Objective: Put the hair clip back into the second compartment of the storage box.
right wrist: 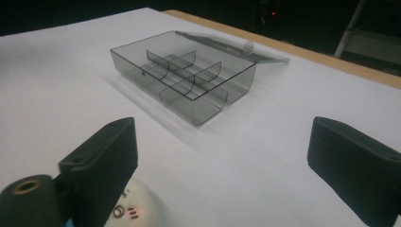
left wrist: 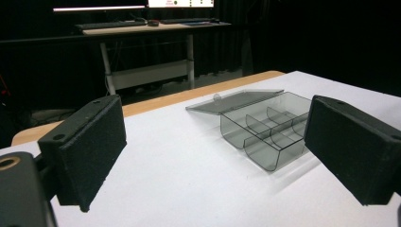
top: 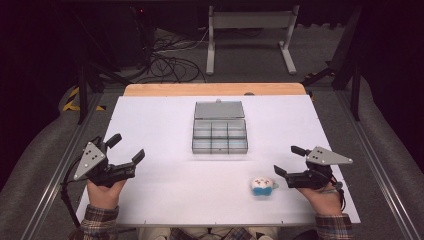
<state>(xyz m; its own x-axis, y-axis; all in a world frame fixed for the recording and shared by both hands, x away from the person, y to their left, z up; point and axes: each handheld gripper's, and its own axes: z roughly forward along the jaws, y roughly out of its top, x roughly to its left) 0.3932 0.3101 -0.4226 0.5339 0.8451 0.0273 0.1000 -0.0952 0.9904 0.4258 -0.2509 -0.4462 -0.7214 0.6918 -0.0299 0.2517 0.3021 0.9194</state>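
A clear grey compartment box [top: 220, 136] lies open in the middle of the white table [top: 165, 125], its lid [top: 219, 109] folded flat behind it. The box [left wrist: 267, 135] sits ahead and right in the left gripper view, and the box [right wrist: 184, 80] lies ahead in the right gripper view. A small white and blue toy [top: 263, 186] rests near the front right, and the toy [right wrist: 127, 210] peeks in by the lower left jaw. My left gripper [top: 125, 148] is open at the table's left edge. My right gripper [top: 290, 160] is open, just right of the toy, holding nothing.
A wooden strip [top: 215, 89] borders the table's far edge. Beyond it stand a white desk frame [top: 250, 35] and loose cables [top: 170, 60] on the floor. Metal rails [top: 380, 165] run along both sides of the table.
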